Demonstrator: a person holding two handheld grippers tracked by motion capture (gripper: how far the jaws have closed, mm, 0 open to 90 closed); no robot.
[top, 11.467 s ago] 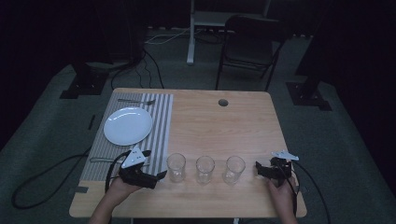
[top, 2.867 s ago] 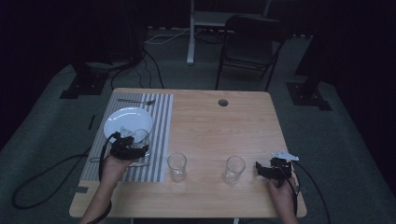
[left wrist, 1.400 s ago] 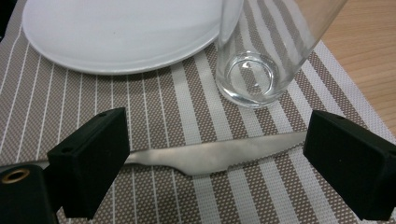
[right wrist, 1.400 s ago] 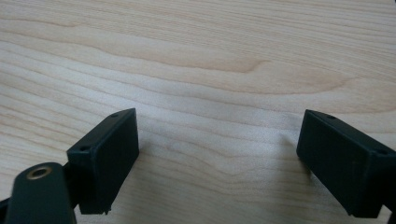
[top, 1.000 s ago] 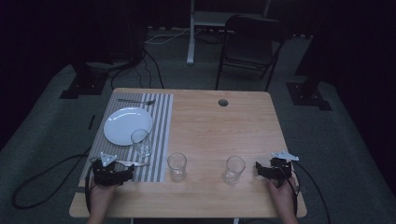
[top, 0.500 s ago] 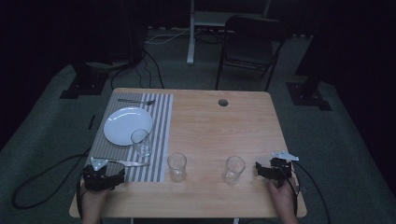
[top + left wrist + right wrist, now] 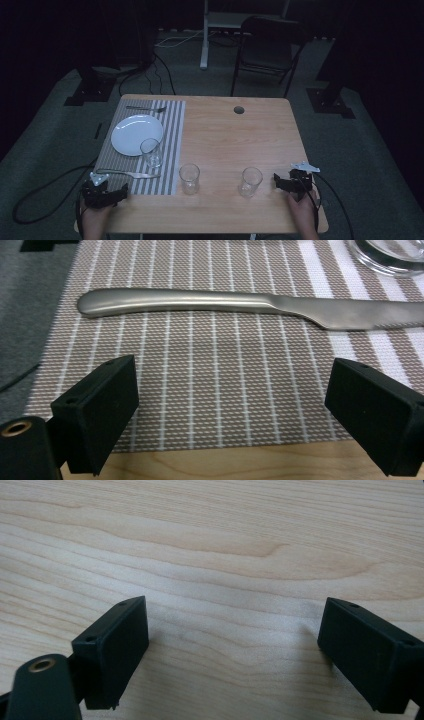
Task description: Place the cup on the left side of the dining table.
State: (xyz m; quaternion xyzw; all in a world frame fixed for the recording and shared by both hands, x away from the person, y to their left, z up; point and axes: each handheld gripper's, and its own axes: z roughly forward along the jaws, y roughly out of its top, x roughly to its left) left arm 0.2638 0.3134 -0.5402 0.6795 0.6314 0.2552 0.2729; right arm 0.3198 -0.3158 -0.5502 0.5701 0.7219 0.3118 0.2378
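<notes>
High view: striped placemat [image 7: 172,140] at table's left carries plate [image 7: 136,134], fork [image 7: 145,108] at far edge, knife [image 7: 131,174] near edge, one glass [image 7: 150,152] just right of plate; two more glasses [image 7: 189,177] [image 7: 250,181] stand on bare wood; left gripper [image 7: 103,192] rests at near left corner, right gripper [image 7: 294,182] at near right.

Left gripper view: jaws spread wide, empty; knife lies just beyond.

Right gripper view: jaws parted, nothing between; bare table [image 7: 210,555].

Judgement: place setting looks partly done; two glasses unplaced.
</notes>
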